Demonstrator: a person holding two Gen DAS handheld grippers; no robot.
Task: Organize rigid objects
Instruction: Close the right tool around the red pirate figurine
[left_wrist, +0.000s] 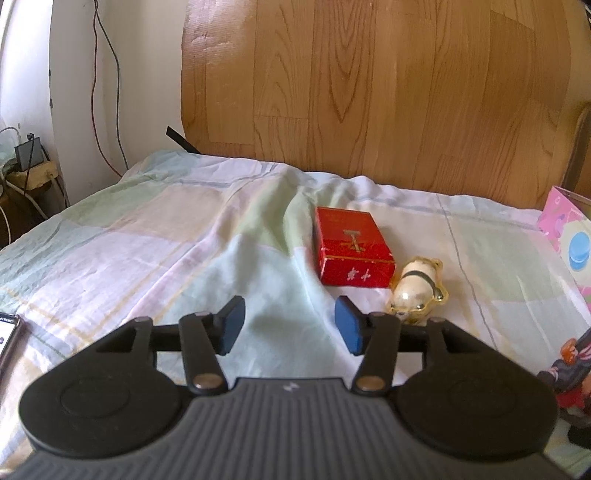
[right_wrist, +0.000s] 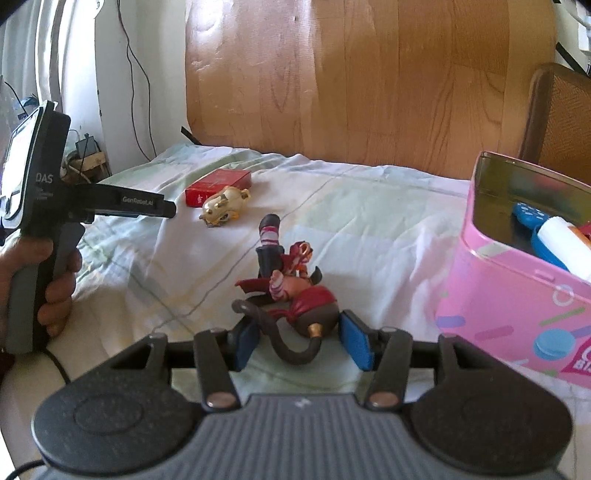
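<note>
A red box (left_wrist: 351, 247) lies flat on the pastel checked bedsheet (left_wrist: 147, 236), and a gold and cream pig figurine (left_wrist: 417, 291) lies on its side against the box's right front corner. My left gripper (left_wrist: 291, 308) hovers just in front of them, open, with only sheet between its blue pads. In the right wrist view a red and brown character figurine (right_wrist: 291, 295) lies on the sheet between the blue pads of my right gripper (right_wrist: 299, 332). The jaws stand close on either side of it, and I see no firm press. An open pink tin (right_wrist: 498, 295) stands to the right.
The pink tin holds a blue item (right_wrist: 528, 216) and a white cylinder (right_wrist: 565, 240). A wooden headboard (left_wrist: 369, 92) closes off the far side. A phone (left_wrist: 7, 339) lies at the left edge. Cables and a plug block (left_wrist: 29, 158) sit beyond the bed on the left. A chair (right_wrist: 561, 122) stands behind the tin.
</note>
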